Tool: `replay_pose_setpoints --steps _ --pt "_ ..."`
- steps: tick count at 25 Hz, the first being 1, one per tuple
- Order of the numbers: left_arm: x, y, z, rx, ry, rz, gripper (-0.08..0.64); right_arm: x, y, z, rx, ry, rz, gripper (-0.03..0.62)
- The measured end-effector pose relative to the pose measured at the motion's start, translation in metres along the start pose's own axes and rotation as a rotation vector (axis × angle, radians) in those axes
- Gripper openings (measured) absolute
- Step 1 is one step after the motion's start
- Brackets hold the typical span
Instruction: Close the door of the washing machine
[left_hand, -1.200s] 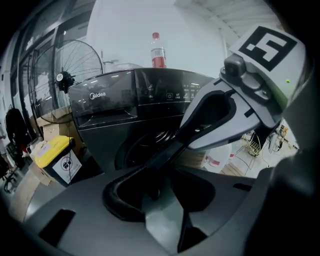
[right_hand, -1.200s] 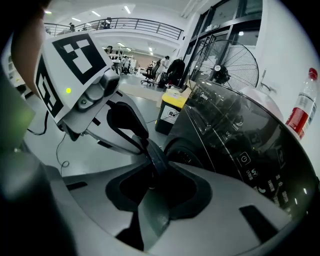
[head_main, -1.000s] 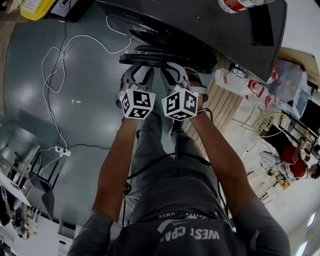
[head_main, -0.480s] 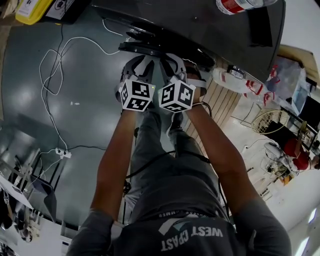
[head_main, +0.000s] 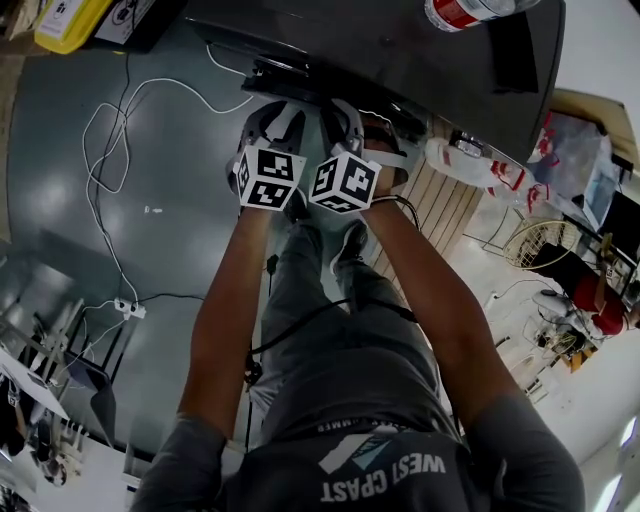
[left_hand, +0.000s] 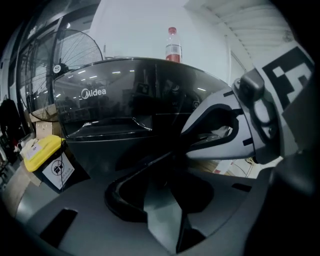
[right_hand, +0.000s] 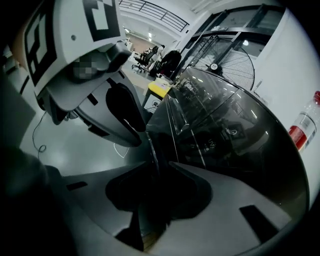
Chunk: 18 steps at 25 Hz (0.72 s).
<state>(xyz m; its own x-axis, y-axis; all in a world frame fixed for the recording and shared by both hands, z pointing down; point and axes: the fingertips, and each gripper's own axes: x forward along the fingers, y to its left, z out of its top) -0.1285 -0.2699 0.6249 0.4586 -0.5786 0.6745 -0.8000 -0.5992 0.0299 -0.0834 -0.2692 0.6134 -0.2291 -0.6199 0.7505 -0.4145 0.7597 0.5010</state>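
Observation:
The black washing machine (head_main: 430, 50) fills the top of the head view; its dark door (head_main: 300, 78) hangs out a little from the front. My left gripper (head_main: 272, 112) and right gripper (head_main: 345, 112) stand side by side at that door's edge, nearly touching each other. In the left gripper view the door's dark rim (left_hand: 150, 162) runs across between the jaws of my left gripper (left_hand: 165, 200), which are shut on it. In the right gripper view the thin door edge (right_hand: 152, 150) sits gripped in my right gripper (right_hand: 155, 195).
A bottle (left_hand: 173, 45) stands on top of the machine. A white cable (head_main: 110, 130) and a power strip (head_main: 128, 307) lie on the grey floor at left. A yellow bin (left_hand: 45, 155) and a fan (left_hand: 65, 45) stand left of the machine; bags (head_main: 500, 175) lie right.
Both grippers have moved together toward the machine, upward in the head view, and the door has swung closer to the machine's front with them.

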Motion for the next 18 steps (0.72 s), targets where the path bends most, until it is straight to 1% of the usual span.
replay_pose_setpoints --steps 3,6,10,15,18 --pt "-0.013 0.002 0.011 0.002 -0.033 0.005 0.127 -0.001 0.0 0.001 0.039 -0.009 0.038 0.117" --pt "-0.031 0.002 0.02 0.004 -0.06 0.019 0.12 -0.009 -0.004 0.004 0.104 -0.05 0.088 0.091" --pt "-0.058 0.002 0.037 0.005 -0.102 0.042 0.095 -0.036 -0.02 0.02 0.175 -0.148 0.119 0.081" --pt "-0.101 -0.003 0.07 0.007 -0.189 0.067 0.057 -0.086 -0.052 0.041 0.349 -0.27 0.126 0.069" --pt "-0.131 -0.009 0.095 0.029 -0.238 0.077 0.048 -0.125 -0.077 0.058 0.411 -0.358 0.118 0.06"
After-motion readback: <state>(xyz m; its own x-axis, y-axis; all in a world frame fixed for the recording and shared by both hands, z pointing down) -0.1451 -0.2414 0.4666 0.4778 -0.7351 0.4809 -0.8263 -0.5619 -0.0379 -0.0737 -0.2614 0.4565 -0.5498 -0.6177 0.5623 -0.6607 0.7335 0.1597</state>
